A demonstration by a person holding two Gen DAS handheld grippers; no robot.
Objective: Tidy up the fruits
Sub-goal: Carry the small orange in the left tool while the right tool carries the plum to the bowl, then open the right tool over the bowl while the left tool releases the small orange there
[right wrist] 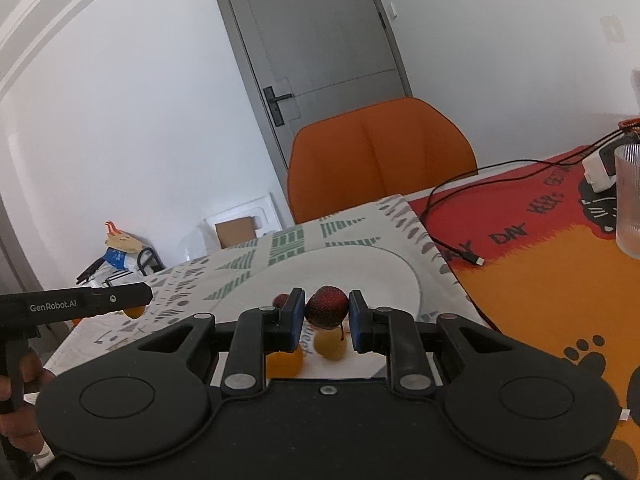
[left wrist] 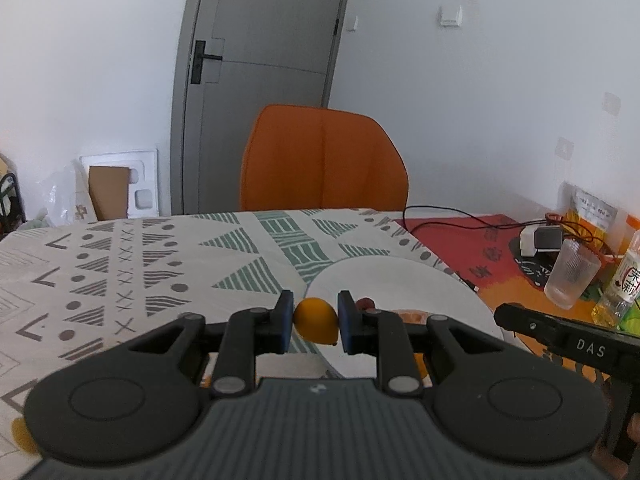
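Observation:
My left gripper (left wrist: pixel 314 322) is shut on a small orange fruit (left wrist: pixel 316 320) and holds it above the near-left rim of the white plate (left wrist: pixel 400 280). A dark red fruit (left wrist: pixel 365 303) peeks out just right of its right finger. My right gripper (right wrist: pixel 326 316) is shut on a dark red speckled fruit (right wrist: pixel 326 306) and holds it over the near part of the same plate (right wrist: pixel 360 268). Below it lie a yellow fruit (right wrist: pixel 330 346), an orange fruit (right wrist: pixel 284 362) and another red fruit (right wrist: pixel 280 300). The left gripper's side (right wrist: pixel 80 302) shows at the left of the right wrist view.
A patterned tablecloth (left wrist: pixel 120 272) covers the table, with a red-orange mat (right wrist: pixel 540 280) to the right. On the mat lie a black cable (right wrist: pixel 452 216), a ribbed glass (left wrist: pixel 570 276), a charger (left wrist: pixel 538 240) and a bottle (left wrist: pixel 624 284). An orange chair (left wrist: pixel 324 160) stands behind.

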